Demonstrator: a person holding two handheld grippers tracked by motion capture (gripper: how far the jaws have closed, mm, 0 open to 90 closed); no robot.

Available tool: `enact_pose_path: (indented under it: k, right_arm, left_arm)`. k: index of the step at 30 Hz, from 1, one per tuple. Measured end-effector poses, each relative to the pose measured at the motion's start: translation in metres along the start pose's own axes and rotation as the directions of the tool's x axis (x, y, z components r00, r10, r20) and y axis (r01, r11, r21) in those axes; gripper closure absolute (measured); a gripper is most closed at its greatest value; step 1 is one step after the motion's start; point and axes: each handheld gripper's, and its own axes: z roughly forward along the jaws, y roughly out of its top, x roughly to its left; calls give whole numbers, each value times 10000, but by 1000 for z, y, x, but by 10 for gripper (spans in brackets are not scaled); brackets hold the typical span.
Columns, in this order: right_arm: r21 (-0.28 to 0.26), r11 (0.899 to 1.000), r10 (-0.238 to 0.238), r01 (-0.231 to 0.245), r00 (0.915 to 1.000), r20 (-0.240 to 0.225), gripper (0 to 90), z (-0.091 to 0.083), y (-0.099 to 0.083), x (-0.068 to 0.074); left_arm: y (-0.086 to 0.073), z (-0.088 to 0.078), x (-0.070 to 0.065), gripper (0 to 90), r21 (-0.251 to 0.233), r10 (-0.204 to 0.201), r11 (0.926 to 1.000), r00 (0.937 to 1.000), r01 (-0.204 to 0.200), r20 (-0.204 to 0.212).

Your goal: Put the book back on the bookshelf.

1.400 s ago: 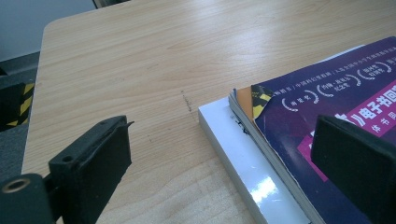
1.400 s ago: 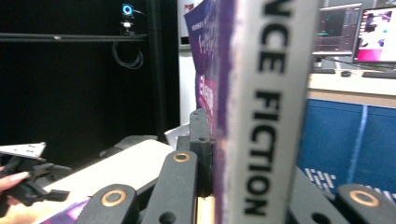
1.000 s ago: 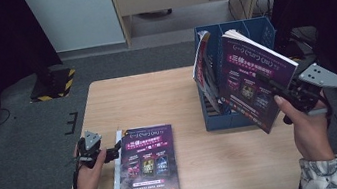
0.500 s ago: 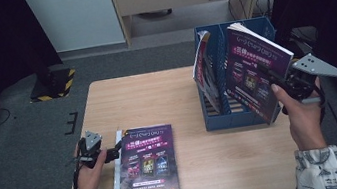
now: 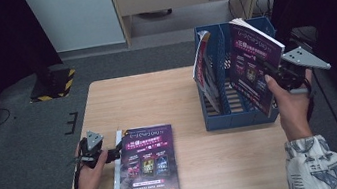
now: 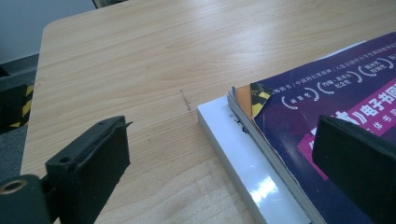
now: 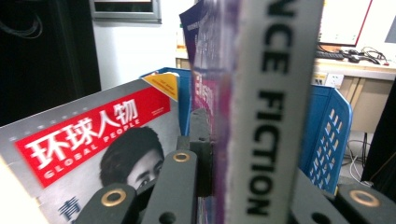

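Magazines lie in a small stack [image 5: 147, 164] at the near left corner of the tabletop [image 5: 156, 96] — glossy purple cover on top, a white glossy one beneath whose edge juts out on the left, and the left gripper view shows a dog-eared orange-and-black corner between them. Just beside that stack's left edge rest the left tongs [image 5: 114, 153], held low in the person's left hand [image 5: 89, 169]; their two black, blocky jaws stand apart, one over bare wood, the other over the purple cover, clamping nothing.

Pale wood-grain laminate covers the tabletop, smooth, with rounded corners and a faint dark scuff near the stack.

Farther back, toward the right edge, stands a blue plastic file rack [image 5: 229, 110] with slotted walls and upright dividers. A magazine with a red-and-white cover [image 5: 203, 71] leans in its left compartment. The right tongs [image 5: 268, 70], in the right hand [image 5: 289, 101], are clamped on a second purple magazine [image 5: 253, 69] — thin, glossy, with a grey spine lettered in black — held upright and tilted over the rack's right side, its lower edge down among the dividers. The jaws grip its right-hand edge, so the magazine rises above and to the left of them.

Beyond the far edge: dark grey carpet, a yellow-and-black striped block, a white panel, a wooden cabinet and trailing cables.
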Motion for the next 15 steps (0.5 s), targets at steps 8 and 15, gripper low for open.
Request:
enact_pose_path:
  k: [8,15]
  right_arm:
    - [107,9997,224,-228,9990,393,827,24,-3,-2]
    - [156,9989,431,-443,9965,714,827,44,-5,-4]
  left_arm:
    - [0,0,0,37,-3,-8,10000,10000,8,13]
    - [0,0,-1,37,20,30,10000,10000,-30,40]
